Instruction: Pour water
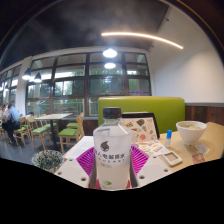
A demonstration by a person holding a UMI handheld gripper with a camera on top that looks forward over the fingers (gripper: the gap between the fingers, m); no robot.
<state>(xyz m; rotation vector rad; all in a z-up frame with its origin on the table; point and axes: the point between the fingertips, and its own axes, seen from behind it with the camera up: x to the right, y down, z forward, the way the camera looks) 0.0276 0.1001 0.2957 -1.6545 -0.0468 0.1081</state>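
Closest to the lens stands a clear plastic water bottle with a white label and white cap [111, 153], upright between the two fingers of the gripper [112, 160]. Each magenta pad [86, 159] sits hard against a flank of the bottle with no gap showing, so the gripper reads as clamped on it at label height, below the shoulder. That hold keeps the cap and neck free and puts the grip near the bottle's middle, which should make tipping it easier to control.

Whether the cap is screwed on or only resting cannot be told; it appears in place, so pouring has probably not begun.

Beyond the bottle runs a pale, light-coloured surface [195, 158]. On it, off to the right and well apart from the bottle, sits a white round bowl [191, 131], the likeliest vessel to receive the water, with a small blue-and-white item [169, 136] just beside it. A flat printed card or booklet [143, 129] lies behind the bottle. To the left, near the edge of the surface, is a small green potted plant [47, 158].

Farther back are a lime-green upholstered bench back [150, 106], wooden chairs with green seats [70, 130] and large windows [80, 80]. A seated person [10, 120] is at the far left.
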